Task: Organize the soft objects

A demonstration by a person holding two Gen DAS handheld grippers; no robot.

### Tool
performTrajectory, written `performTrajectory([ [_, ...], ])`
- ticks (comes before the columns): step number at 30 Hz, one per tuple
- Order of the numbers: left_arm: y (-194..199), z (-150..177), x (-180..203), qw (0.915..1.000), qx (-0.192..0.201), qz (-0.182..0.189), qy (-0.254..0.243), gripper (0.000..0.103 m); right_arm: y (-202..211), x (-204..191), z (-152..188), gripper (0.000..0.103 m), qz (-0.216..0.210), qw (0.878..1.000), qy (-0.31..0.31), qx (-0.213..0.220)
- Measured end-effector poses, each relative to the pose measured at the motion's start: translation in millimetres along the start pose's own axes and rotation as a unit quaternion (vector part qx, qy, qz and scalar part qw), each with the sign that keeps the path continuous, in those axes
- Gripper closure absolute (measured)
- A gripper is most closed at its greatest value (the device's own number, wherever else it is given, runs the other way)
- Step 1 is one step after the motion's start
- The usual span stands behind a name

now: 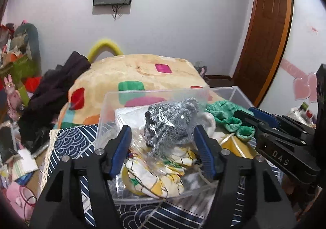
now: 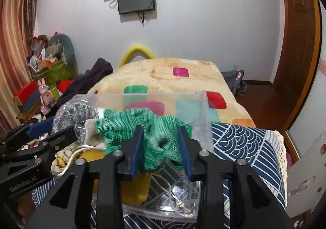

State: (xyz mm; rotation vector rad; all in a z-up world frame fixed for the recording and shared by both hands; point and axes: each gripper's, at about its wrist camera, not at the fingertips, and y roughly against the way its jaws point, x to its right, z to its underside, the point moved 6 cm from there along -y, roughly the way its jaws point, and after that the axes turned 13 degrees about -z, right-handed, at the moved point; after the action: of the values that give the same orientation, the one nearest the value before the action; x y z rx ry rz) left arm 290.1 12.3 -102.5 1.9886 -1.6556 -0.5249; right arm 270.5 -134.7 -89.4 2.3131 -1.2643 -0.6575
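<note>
One clear plastic box point(image 1: 238, 94) stands on a blue patterned cloth point(image 1: 71, 143), and it holds several soft things: one grey knitted piece in a transparent bag point(image 1: 173, 119), one green knitted cloth point(image 2: 142, 127), one yellow-white printed fabric point(image 1: 154, 180) and one white cord point(image 2: 175, 194).

The left gripper point(image 1: 163, 143) is above the box with its two fingers apart; the bagged grey piece lies between them, but I cannot tell if they touch it.

The right gripper point(image 2: 161, 147) has its fingers closed on a bunch of the green cloth, near the right wall of the box.
</note>
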Motion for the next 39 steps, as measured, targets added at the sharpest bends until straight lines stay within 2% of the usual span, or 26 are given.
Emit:
performTrajectory([
  [3, 11.2, -0.8, 0.4, 1.0000, 0.007, 0.004, -0.002, 0.036, 12.9, -0.7, -5.1, 0.064, -0.006, 1.000, 0.002, 0.015],
  [8, 40.2, -3.1, 1.5, 0.9991, 0.040, 0.000, -0.012, 0.034, 33.9, -9.7, -13.7, 0.056, 0.003, 0.999, 0.025, 0.043],
  [14, 77.5, -7.8, -5.4, 0.9969, 0.078, 0.002, -0.002, 0.030, 64.3, -25.0, -20.0, 0.051, -0.009, 0.996, 0.044, 0.083],
  [24, 147.7, -8.9, -14.1, 0.9886, 0.149, 0.012, 0.016, 0.012, 117.4, -50.6, -22.4, 0.021, -0.041, 0.983, 0.056, 0.167],
  [27, 170.8, -8.5, -15.9, 0.9836, 0.179, 0.011, 0.019, 0.004, 128.3, -58.3, -20.7, 0.018, -0.042, 0.979, 0.066, 0.191],
  [29, 179.9, -8.9, -16.5, 0.9815, 0.191, 0.009, 0.018, 0.002, 132.3, -62.3, -20.4, 0.015, -0.046, 0.976, 0.070, 0.200],
  [33, 192.0, -8.1, -17.6, 0.9788, 0.204, 0.003, 0.018, 0.001, 136.8, -66.4, -17.2, 0.005, -0.046, 0.973, 0.071, 0.214],
  [39, 196.1, -7.9, -17.4, 0.9777, 0.209, 0.002, 0.019, 0.000, 142.3, -69.6, -15.1, 0.002, -0.043, 0.970, 0.072, 0.226],
])
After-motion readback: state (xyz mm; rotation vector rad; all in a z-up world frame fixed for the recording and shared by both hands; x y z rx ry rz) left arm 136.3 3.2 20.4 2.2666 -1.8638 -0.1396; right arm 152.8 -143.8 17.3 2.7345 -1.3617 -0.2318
